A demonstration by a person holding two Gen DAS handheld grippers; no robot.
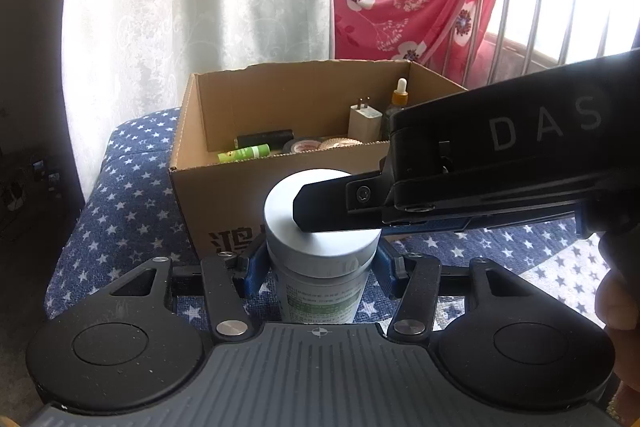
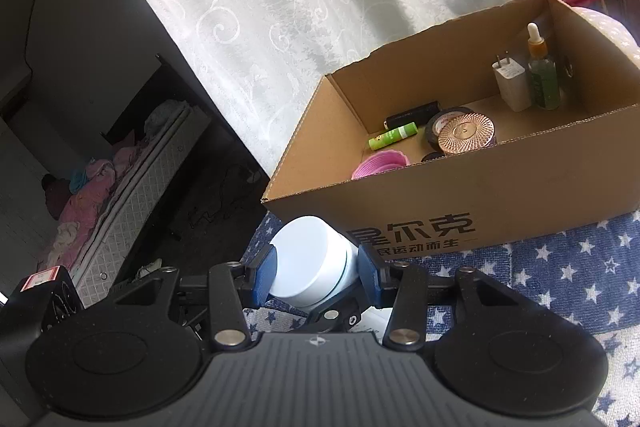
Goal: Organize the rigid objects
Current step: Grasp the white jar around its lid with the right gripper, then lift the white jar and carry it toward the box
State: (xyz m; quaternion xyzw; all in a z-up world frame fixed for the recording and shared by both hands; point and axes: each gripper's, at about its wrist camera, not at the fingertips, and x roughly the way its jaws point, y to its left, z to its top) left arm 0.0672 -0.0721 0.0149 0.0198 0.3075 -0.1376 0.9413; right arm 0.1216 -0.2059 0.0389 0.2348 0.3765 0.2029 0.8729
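Observation:
A white bottle [image 1: 320, 301] with a green label and a wide pale cap [image 1: 316, 227] stands upright between both grippers, just in front of the cardboard box [image 1: 208, 203]. My left gripper [image 1: 320, 269] is shut on the bottle's body right under the cap. My right gripper [image 2: 316, 275] is shut on the cap [image 2: 308, 259], blue pads against its two sides. In the left wrist view the right gripper's finger [image 1: 332, 207] reaches in from the right across the cap. The bottle's lower part is hidden behind the gripper bodies.
The open box [image 2: 480, 187] holds a white charger plug [image 2: 512, 83], a dropper bottle [image 2: 542, 75], a green tube [image 2: 394, 135], a black tube [image 2: 412, 115], a rose-gold round lid [image 2: 466, 135] and a pink cup [image 2: 380, 163]. It sits on a blue star-patterned cover [image 2: 560, 267]. Curtain [image 1: 200, 7] behind; floor drops off left.

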